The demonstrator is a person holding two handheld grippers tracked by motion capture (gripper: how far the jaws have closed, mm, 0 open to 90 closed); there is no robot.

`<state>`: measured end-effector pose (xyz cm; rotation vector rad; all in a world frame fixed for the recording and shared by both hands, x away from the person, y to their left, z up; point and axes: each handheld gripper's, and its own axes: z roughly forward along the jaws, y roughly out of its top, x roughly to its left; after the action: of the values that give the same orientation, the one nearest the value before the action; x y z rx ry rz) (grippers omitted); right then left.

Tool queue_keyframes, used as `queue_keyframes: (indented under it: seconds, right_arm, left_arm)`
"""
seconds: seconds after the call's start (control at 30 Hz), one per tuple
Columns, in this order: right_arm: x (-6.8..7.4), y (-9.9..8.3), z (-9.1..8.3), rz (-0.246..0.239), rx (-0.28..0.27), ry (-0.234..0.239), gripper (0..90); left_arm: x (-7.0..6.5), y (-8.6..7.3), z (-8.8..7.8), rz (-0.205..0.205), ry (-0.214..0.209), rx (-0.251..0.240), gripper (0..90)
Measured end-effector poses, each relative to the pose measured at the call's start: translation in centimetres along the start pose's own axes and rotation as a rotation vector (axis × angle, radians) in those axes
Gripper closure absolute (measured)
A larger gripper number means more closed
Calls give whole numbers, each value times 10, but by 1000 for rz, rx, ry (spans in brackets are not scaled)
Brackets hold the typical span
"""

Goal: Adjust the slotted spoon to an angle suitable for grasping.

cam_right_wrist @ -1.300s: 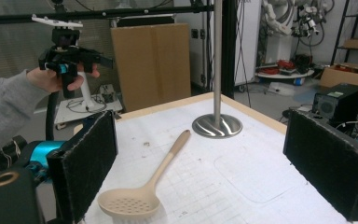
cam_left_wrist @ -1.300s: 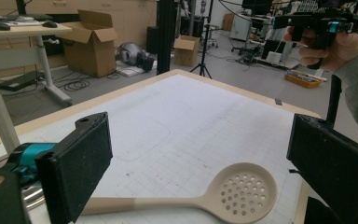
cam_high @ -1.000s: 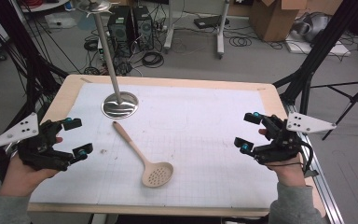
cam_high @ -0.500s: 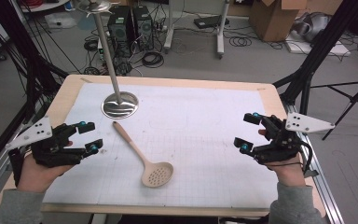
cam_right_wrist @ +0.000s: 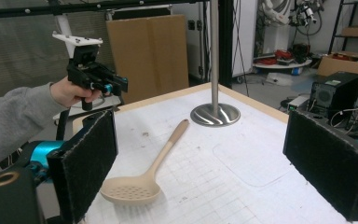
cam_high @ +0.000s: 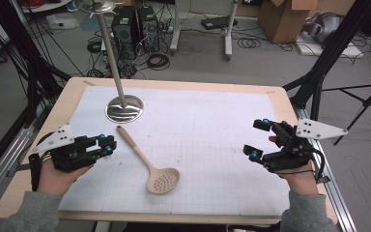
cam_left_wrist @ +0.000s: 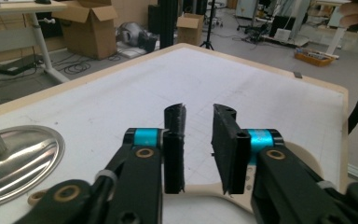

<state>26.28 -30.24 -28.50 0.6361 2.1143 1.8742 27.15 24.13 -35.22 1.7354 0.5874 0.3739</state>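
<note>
Now, from the high view your left gripper (cam_high: pixel 107 145) hovers just beside the handle end of the slotted spoon (cam_high: pixel 149 164) with its jaws just closing on nothing, its own view shows a narrow gap above what seems the handle, and the right gripper view shows your right gripper (cam_right_wrist: pixel 198 168) wide apart.

L gripper (cam_high: pixel 107 145) beside slotted spoon (cam_high: pixel 147 164)

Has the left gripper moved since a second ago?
Yes. The left gripper has moved right toward the slotted spoon, fingers closing with nothing between them.
</note>
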Motion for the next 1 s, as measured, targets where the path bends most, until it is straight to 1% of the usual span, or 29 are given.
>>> queue_keyframes:
  seconds: [0.07, 0.17, 0.2, 0.23, 0.27, 0.33, 0.37, 0.4, 0.43, 0.5, 0.57, 0.67, 0.8, 0.9, 0.93, 1.0]
  right_arm:
    - [0, 0, 0, -4, -1, 0, 89]
    - [1, 0, -1, -1, -5, -3, 89]
    - [1, 0, -2, -6, -9, -14, 89]
    - [1, 0, -2, 0, -14, -23, 89]
    - [1, 0, -3, -1, -20, -33, 89]
    - [0, 0, -5, 0, -27, -41, 89]
    - [1, 0, -5, 10, -30, -42, 89]
    - [0, 0, -6, 4, -31, -47, 89]
    - [0, 0, -6, 4, -31, -47, 89]
    - [0, 0, -6, 11, -28, -44, 89]
    - [0, -1, -5, 6, -21, -43, 89]
    - [1, -1, -3, 3, -13, -39, 89]
    - [3, -2, -4, -1, -25, -66, 89]
    - [4, -2, -9, -3, -44, -89, 89]
    - [4, -2, -11, -5, -43, -96, 88]
    - [5, -3, -14, 4, -46, -98, 89]
  left_arm:
    - [-2, -2, 4, 9, 8, 11, 797]
    - [-2, -5, 8, 28, 11, 22, 835]
    - [-2, -6, 9, 23, 9, 30, 835]
    - [-2, -7, 10, 18, 12, 33, 852]
    - [-1, -8, 11, 15, 12, 29, 863]
    - [0, -10, 12, 15, 11, 34, 880]
    - [0, -11, 13, 10, 13, 35, 885]
    - [1, -12, 14, 11, 9, 37, 892]
    - [1, -13, 15, 6, 6, 35, 892]
    - [2, -15, 18, 8, 1, 48, 895]
    - [2, -17, 21, -3, -2, 55, 895]
    - [2, -20, 27, -5, -4, 73, 895]
    - [3, -23, 37, -17, -11, 92, 896]
    - [3, -25, 44, -17, -13, 104, 896]
    - [3, -26, 46, -18, -12, 106, 896]
    - [3, -27, 50, -21, -10, 110, 896]
